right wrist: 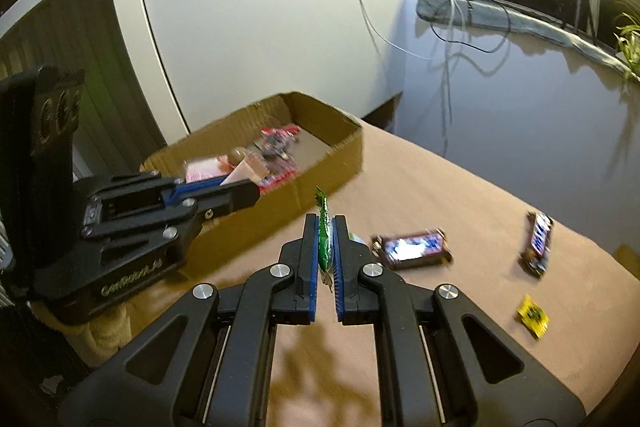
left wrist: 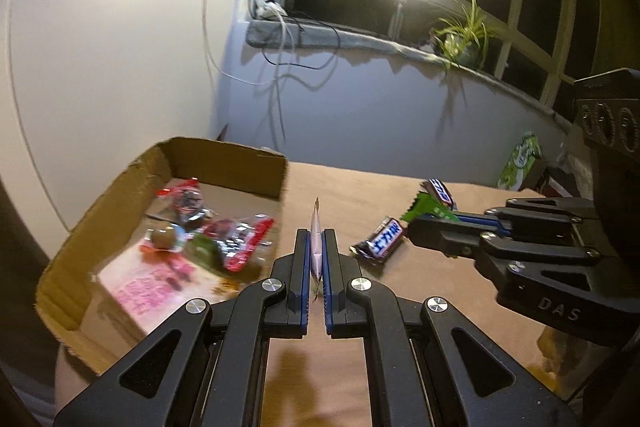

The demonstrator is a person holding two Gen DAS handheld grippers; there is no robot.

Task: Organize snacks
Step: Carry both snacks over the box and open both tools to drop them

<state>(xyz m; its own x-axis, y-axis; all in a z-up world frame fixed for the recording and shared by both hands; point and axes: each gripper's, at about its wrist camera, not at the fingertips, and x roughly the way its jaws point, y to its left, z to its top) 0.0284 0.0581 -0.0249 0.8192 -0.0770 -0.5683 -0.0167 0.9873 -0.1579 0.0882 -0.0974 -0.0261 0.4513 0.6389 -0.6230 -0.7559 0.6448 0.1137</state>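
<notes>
Left tongs point(left wrist: 317, 247) pinch a pink packet point(left wrist: 315, 227); right tongs point(right wrist: 325, 247) clamp a green packet point(right wrist: 323, 227), both above the desk point(right wrist: 460, 187) beside the box point(right wrist: 328, 163) of snacks.

The left gripper point(left wrist: 317, 247) was clamped tight on a thin pink packet point(left wrist: 315, 239), which stood edge-on between its blue pads point(left wrist: 305, 267). The right gripper point(right wrist: 327, 251) pinched a green wrapper point(right wrist: 323, 235) in the same way, its 2 jaws pressed against it. Both grippers pointed downward at a slant, side by side and near each other, each held clear above the table.
</notes>
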